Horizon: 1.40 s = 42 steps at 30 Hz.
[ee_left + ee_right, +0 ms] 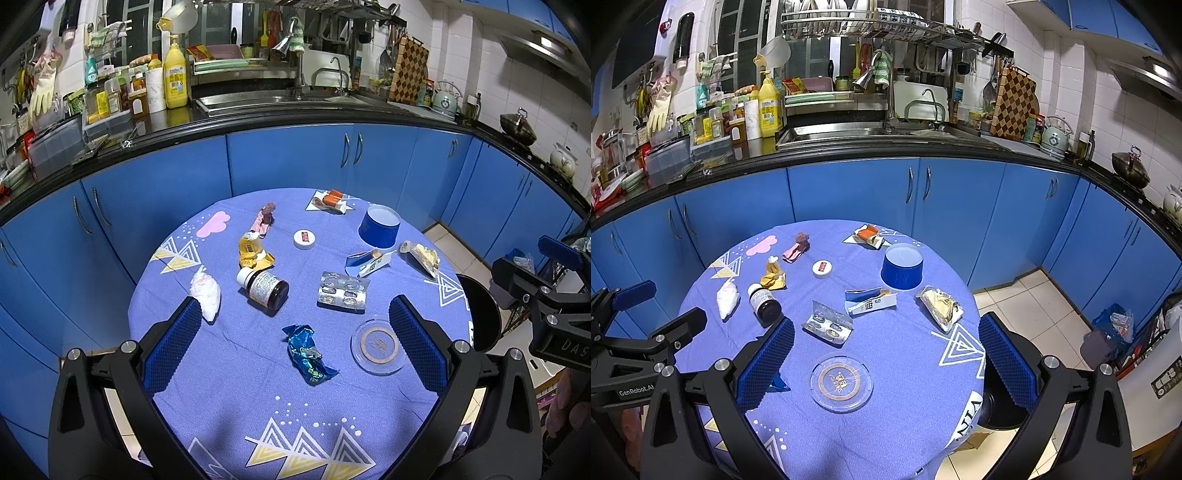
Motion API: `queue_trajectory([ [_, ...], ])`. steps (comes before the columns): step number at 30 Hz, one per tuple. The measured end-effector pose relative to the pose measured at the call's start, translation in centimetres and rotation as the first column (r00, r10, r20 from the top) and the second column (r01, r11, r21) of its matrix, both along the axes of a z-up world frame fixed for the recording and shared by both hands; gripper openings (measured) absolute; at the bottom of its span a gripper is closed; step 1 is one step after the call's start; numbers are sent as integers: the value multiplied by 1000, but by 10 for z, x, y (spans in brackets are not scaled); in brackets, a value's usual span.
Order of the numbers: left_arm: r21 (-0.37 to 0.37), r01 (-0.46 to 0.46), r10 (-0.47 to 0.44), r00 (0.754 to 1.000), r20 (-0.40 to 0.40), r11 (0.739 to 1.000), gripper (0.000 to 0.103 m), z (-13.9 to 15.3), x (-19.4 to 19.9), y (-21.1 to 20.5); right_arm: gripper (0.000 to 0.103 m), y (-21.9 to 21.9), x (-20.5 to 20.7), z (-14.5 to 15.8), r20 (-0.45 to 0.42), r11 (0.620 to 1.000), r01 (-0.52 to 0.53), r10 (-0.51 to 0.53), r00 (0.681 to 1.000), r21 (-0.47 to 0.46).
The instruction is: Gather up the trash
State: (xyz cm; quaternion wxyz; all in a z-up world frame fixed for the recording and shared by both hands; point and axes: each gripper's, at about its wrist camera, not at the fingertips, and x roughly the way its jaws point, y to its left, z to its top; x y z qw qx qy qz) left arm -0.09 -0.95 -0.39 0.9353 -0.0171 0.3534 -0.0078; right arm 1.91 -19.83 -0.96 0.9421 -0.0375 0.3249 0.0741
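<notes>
Trash lies scattered on a round table with a blue cloth (236, 391). My left gripper (294, 302) hovers open over the near side, a crumpled blue foil wrapper (308, 356) between its fingers below. Beyond sit a brown pill bottle (264, 286) on its side, a blister pack (343, 291), a white tissue wad (206, 291) and a yellow wrapper (253, 253). My right gripper (886, 323) is open above a clear glass dish (841, 380), with a torn blue-white carton (871, 300) and a food wrapper (940, 305) ahead.
An upturned blue paper cup (902, 266), a white lid (822, 268), a pink wrapper (796, 249) and an orange packet (868, 236) lie at the far side. A black bin (480, 314) stands on the floor right of the table. Blue cabinets (288, 155) run behind.
</notes>
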Motion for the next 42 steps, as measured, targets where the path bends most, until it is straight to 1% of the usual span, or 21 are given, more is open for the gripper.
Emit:
queue_trajectory([
  [10,0,2,-2,1000,-2,1000,100,-3,-1,-3,97,-1,1,1,-2,1000,2,-2,1000,-2],
  [11,0,2,-2,1000,-2,1000,100,-3,-1,-2,97,4,-3,-8,-5,1000,-1,1,1000,-2],
  [16,-5,5,-5,1000,-15,1000,100,-10,2,-2,97,7,-1,-22,-23,1000,-5,5,1000,-3],
  [35,-3,18,-18,998,-64,1000,100,-28,15,2,97,3,14,-35,-78,1000,-11,10,997,-13],
  [40,-8,32,-33,997,-73,999,100,-37,17,2,97,5,18,-44,-91,1000,-24,23,996,-9],
  [42,-12,45,-45,995,-85,999,100,-46,18,3,97,6,21,-56,-113,999,-38,36,993,-13],
])
